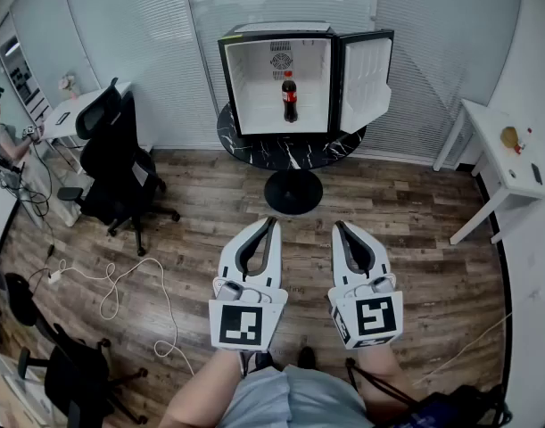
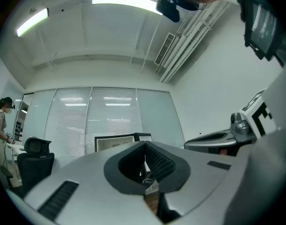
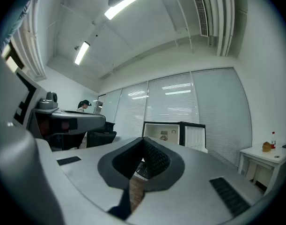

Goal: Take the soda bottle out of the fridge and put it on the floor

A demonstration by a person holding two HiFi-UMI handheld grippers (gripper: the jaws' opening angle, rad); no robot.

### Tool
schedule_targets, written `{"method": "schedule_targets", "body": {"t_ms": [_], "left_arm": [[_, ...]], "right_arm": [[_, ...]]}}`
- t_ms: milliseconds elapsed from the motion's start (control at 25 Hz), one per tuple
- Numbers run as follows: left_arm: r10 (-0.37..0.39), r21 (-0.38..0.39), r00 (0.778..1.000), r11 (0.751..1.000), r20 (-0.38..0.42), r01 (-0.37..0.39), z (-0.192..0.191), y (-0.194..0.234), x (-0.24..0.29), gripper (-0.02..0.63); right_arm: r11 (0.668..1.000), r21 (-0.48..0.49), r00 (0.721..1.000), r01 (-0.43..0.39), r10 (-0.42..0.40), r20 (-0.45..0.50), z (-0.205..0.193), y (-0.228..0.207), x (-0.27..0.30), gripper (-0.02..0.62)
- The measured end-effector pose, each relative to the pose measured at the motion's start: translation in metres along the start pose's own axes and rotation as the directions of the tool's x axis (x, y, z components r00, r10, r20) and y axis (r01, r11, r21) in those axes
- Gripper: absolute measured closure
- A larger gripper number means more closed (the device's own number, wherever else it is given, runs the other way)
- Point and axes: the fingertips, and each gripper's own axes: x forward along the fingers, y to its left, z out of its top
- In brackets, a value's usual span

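Note:
A small black fridge (image 1: pixel 281 78) stands with its door (image 1: pixel 366 77) swung open to the right, on a round black table (image 1: pixel 294 150). Upright inside its white interior is the soda bottle (image 1: pixel 290 96), dark with a red label. Both grippers are held low over the wooden floor, well short of the table and pointing toward the fridge. My left gripper (image 1: pixel 274 221) is shut with nothing between its jaws, and so is my right gripper (image 1: pixel 337 226). The fridge (image 2: pixel 115 142) shows beyond the left gripper (image 2: pixel 143 145). It also shows as the fridge (image 3: pixel 173 132) past the right gripper (image 3: pixel 143 140).
A black office chair (image 1: pixel 120 163) stands left of the table. A white desk (image 1: pixel 508 154) is on the right. A white cable (image 1: pixel 120 283) lies on the floor at left, with another chair (image 1: pixel 67 364) at the lower left. A person (image 1: pixel 0 141) stands at far left.

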Motion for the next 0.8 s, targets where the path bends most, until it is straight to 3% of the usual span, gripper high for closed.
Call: {"method": "schedule_targets", "body": {"t_ms": [200,400,800], "left_arm": [[0.006,0.006,1.000,1.000,-0.005,-0.006,-0.006,-0.012,0.005,0.589],[0.028,0.001,0.999,1.000,-0.039,-0.028,-0.018,-0.026,0.011,0.589],[0.059,-0.006,0.993,0.998,-0.102,-0.060,-0.051,-0.025,0.037,0.589]], "right_arm": [[1.000,0.005,1.000,-0.010,0.010,-0.005,-0.008,-0.011,-0.005,0.584],[0.996,0.079,0.999,-0.050,0.050,0.005,-0.017,-0.030,-0.009,0.583],[0.995,0.096,0.999,-0.040,0.043,-0.031,-0.046,-0.061,0.015,0.582]]}}
